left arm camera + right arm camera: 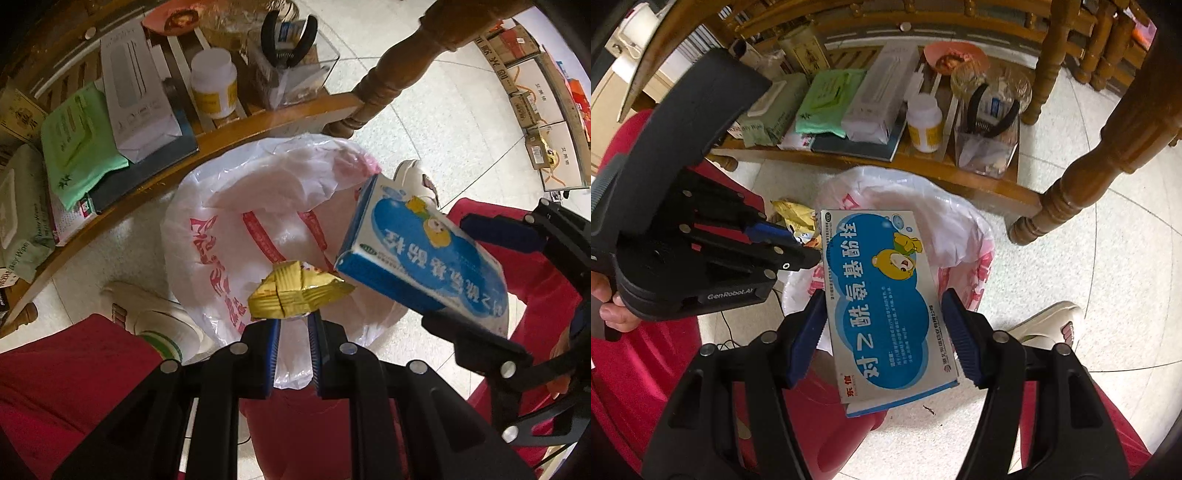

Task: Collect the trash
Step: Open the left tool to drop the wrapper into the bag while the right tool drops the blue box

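A white plastic bag [236, 229] with red print lines a red bin on the floor; it also shows in the right wrist view [945, 221]. My left gripper [293, 325] is shut on a crumpled gold wrapper [295, 293] and holds it over the bag's mouth; the wrapper also shows in the right wrist view [796, 218]. My right gripper [882, 328] is shut on a blue and white medicine box [886, 295], held over the bag's rim. The box shows at the right of the left wrist view [424, 251].
A low wooden shelf [236, 133] behind the bag holds a white bottle [214, 83], a green packet [79, 140], a white carton [136, 88] and a clear box with pliers [291, 59]. A turned table leg [1082, 184] stands right. Shoes [159, 321] flank the bin. Cardboard boxes [535, 96] line the far wall.
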A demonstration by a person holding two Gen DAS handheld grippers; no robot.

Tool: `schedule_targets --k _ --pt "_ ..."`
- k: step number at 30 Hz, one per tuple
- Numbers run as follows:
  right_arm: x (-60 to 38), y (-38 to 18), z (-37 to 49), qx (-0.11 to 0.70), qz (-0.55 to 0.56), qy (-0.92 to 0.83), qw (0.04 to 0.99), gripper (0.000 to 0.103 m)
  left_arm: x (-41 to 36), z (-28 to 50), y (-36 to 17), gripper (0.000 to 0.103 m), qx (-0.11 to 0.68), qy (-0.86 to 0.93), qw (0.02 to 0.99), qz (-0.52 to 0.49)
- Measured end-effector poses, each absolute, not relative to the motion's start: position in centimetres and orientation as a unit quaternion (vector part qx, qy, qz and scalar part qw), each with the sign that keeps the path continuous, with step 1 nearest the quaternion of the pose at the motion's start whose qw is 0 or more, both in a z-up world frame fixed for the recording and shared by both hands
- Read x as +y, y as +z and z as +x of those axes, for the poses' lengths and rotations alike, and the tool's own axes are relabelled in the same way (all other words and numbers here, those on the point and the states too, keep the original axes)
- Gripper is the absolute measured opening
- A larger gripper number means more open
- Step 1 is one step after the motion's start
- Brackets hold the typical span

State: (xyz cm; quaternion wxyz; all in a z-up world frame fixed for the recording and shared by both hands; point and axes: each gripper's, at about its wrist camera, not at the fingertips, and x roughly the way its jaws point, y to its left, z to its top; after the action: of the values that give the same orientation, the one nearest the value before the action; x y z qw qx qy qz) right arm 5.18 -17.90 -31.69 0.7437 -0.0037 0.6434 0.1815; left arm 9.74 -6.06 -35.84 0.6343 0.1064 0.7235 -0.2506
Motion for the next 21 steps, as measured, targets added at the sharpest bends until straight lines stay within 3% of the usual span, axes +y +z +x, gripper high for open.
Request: schedule_targets --k 13,14,15,21 --pt "-17.8 -37.1 6.0 0.678 -0.006 0.176 0.714 0.063 -6.2 10.1 -39.7 0.015 0.758 -0.239 0.598 0.105" --pt "-17.8 -37.4 6.0 0.680 -0.003 0.176 0.712 0.058 -6.2 10.1 -40.0 0.015 0.760 -0.238 0.595 0.106" --pt "-17.7 -37.9 6.1 0.685 -0.003 0.176 0.707 0.044 -6.2 10.2 -40.3 0.015 0.763 -0.236 0.593 0.106" --pt "-17.4 -39.6 6.3 0.699 -0.005 0.174 0.694 0.044 -6.2 10.6 -41.3 0.017 0.773 -0.220 0.584 0.110"
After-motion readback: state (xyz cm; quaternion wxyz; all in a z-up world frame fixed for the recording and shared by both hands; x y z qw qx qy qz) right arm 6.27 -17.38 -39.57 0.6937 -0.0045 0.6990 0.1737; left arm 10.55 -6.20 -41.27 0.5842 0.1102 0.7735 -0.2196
